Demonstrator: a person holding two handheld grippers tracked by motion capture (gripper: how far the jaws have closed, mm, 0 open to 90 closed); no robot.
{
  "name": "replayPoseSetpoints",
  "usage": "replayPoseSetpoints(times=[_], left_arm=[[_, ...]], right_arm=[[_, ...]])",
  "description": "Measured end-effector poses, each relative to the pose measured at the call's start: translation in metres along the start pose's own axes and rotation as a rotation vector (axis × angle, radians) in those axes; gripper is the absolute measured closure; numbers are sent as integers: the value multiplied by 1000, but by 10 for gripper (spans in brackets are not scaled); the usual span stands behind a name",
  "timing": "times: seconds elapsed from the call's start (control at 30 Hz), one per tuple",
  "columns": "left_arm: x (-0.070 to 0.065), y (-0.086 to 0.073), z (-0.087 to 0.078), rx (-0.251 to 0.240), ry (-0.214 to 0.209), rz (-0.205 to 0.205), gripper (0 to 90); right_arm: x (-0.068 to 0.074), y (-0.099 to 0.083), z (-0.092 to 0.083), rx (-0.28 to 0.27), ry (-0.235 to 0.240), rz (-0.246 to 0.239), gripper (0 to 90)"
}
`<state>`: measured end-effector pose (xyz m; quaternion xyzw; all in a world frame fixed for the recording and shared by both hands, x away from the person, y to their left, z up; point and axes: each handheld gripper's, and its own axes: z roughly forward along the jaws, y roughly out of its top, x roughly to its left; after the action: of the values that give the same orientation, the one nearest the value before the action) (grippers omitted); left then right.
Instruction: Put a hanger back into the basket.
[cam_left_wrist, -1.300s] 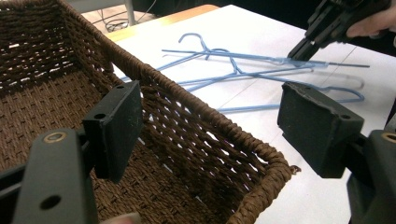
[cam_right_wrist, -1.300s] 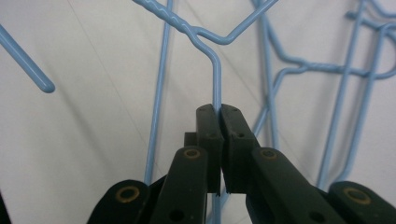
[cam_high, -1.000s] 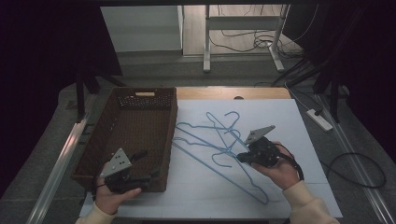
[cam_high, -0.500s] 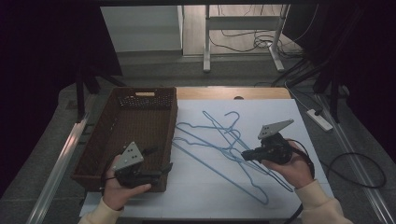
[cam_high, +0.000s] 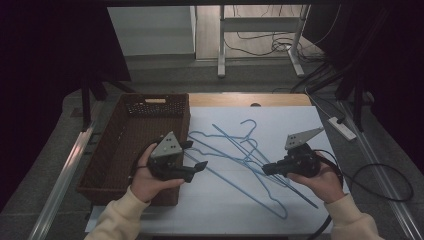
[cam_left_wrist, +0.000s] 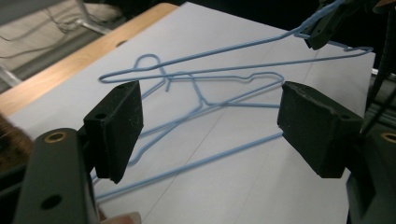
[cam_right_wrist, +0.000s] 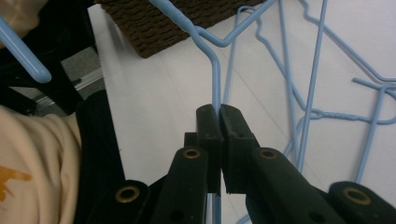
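Hangers are all light blue wire, basket is dark brown weave, sheet plain white over a tan wood table. Black grippers, cream sleeves.

A laboratory-style recording room. The desk, a wooden top under a white sheet, stands on grey carpet with dark curtains hanging at 9 and 3 o'clock. At 12 o'clock, metal frame legs rise amid loose cables on the floor; a power strip with trailing cord lies at 3 o'clock. Aluminium rail runs along 8 o'clock.
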<state>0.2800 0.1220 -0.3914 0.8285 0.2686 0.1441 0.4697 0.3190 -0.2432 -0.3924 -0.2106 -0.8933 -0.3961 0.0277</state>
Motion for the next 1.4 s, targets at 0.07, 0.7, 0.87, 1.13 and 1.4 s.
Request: replayPoseSetpoints(times=[0.07, 0.7, 0.87, 1.13, 1.4], left_arm=[[3, 5, 9, 19, -7, 1, 227], [13, 36, 91, 209, -86, 211, 279], [11, 38, 97, 216, -114, 268, 326], [6, 38, 99, 240, -103, 357, 627], [-5, 36, 93, 289, -129, 462, 794]], right_arm=[[0, 0, -1, 1, 13, 5, 880], [-2, -1, -2, -4, 53, -5, 880], [-2, -1, -3, -7, 64, -9, 880], [-5, -3, -8, -14, 91, -22, 879], [-18, -1, -15, -8, 82, -30, 879]])
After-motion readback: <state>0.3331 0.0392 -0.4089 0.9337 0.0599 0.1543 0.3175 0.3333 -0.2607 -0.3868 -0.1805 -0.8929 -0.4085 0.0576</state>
